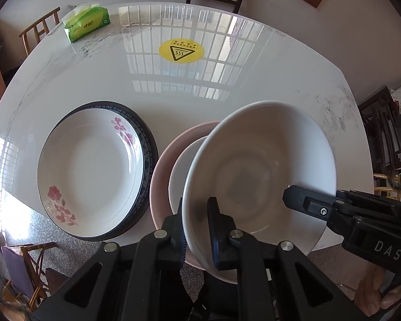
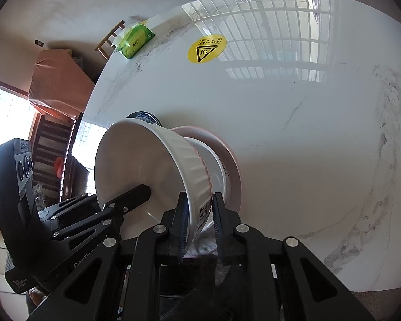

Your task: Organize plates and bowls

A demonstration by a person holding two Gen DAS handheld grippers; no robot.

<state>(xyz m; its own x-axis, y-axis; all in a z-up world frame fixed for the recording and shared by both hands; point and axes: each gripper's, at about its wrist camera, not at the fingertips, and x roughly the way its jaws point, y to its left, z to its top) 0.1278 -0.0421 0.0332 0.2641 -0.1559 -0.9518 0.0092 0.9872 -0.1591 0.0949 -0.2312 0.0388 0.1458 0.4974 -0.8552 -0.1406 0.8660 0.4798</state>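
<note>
**A:** How far along are you?

**B:** Well on, I'd judge. I hold the big white bowl tilted above the bowl stack near the table's near edge, and it isn't set down yet. My left gripper is clamped on its near rim, one finger inside and one outside. My right gripper is clamped on the rim at the far side (its jaws straddle the ribbed wall).

**A:** What's already sorted?

**B:** The plates are stacked at the near left: a flowered plate on a blue-rimmed plate. Just beside them, toward the right, a smaller white bowl sits inside a pink bowl.

**A:** Count them for me.

**B:** Two plates that I can see, though more could hide under the top one. Three bowls: pink, small white and the one I carry. Away from the dishes there's one tissue pack at the far left corner and one yellow sticker toward the far edge.

**A:** What's left?

**B:** Lowering this bowl into the stack and letting go, I reckon.
</note>
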